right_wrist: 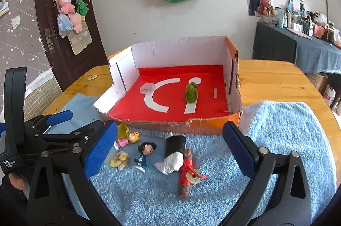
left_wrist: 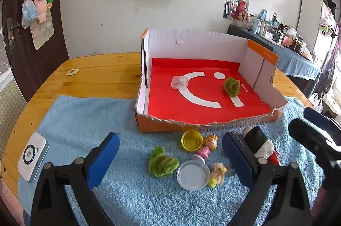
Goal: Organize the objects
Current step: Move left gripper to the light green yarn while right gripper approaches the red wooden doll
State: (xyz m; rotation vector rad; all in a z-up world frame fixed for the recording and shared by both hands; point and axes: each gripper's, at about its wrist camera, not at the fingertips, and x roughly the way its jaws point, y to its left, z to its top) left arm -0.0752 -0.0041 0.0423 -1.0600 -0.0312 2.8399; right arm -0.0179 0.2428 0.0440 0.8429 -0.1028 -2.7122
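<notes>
An open cardboard box (left_wrist: 158, 126) with a red floor holds a clear plastic piece (left_wrist: 179, 82) and a green fuzzy toy (left_wrist: 231, 86). In front of it, on the blue towel (left_wrist: 81, 119), lie another green fuzzy toy (left_wrist: 163, 164), a white lid (left_wrist: 192, 175), a yellow cap (left_wrist: 191, 139), a pink-dress figurine (left_wrist: 208, 146) and a blonde doll (left_wrist: 218, 174). My left gripper (left_wrist: 170, 158) hovers open over these. My right gripper (right_wrist: 170, 149) is open above a black-and-white roll (right_wrist: 174, 153), a red-wrapped stick (right_wrist: 187, 172) and a blue figurine (right_wrist: 145, 153). Neither gripper holds anything.
A white device with a round dial (left_wrist: 32, 156) lies at the towel's left edge. The wooden table (left_wrist: 102, 68) carries a small tag (left_wrist: 72, 72). A blue finger (right_wrist: 60, 116) of the left gripper sits just left of the right one. A cluttered side table (right_wrist: 298, 42) stands at the back right.
</notes>
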